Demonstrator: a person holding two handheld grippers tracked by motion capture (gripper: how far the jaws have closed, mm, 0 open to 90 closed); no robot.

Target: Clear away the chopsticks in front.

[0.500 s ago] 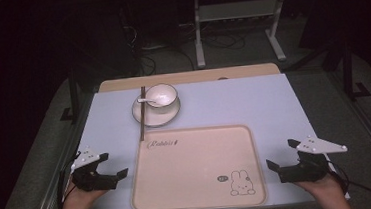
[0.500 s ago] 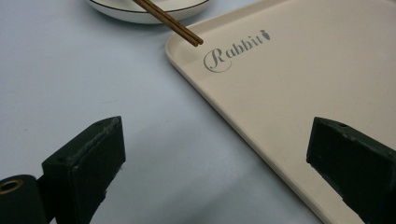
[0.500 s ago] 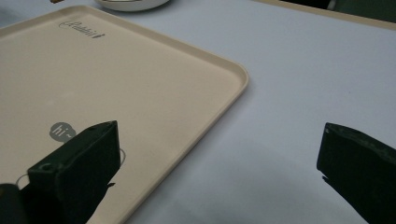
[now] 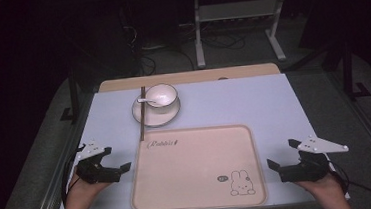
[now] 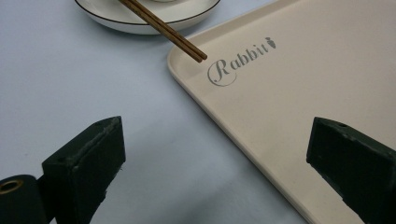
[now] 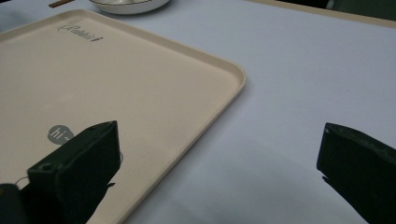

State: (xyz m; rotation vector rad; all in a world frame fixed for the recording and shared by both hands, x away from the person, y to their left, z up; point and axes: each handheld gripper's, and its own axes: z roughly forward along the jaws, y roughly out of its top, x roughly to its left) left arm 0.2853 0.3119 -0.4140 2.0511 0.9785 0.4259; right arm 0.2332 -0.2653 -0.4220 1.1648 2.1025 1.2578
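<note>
A beige tray [image 4: 199, 178] with a rabbit print and the word "Rabbit" lies at the table's near middle. Behind it a white bowl [image 4: 162, 96] with a white spoon [image 4: 148, 101] in it stands on a white saucer [image 4: 150, 118]. Dark chopsticks [image 4: 141, 113] rest across the saucer's left side, their tips over the tray's far left corner [image 5: 187, 46]. My left gripper [image 4: 116, 160] sits left of the tray, open, nothing between its fingers [image 5: 88, 158]. My right gripper [image 4: 282, 156] rests right of the tray, open and empty, its left finger [image 6: 79, 163] over the tray's edge [image 6: 224, 93].
The pale blue table top [image 4: 233, 100] has a wooden strip [image 4: 191, 77] along its far edge. Beyond it the floor is dark, with a metal stand [image 4: 237, 25] and cables. Bare table lies to the right of the bowl and tray.
</note>
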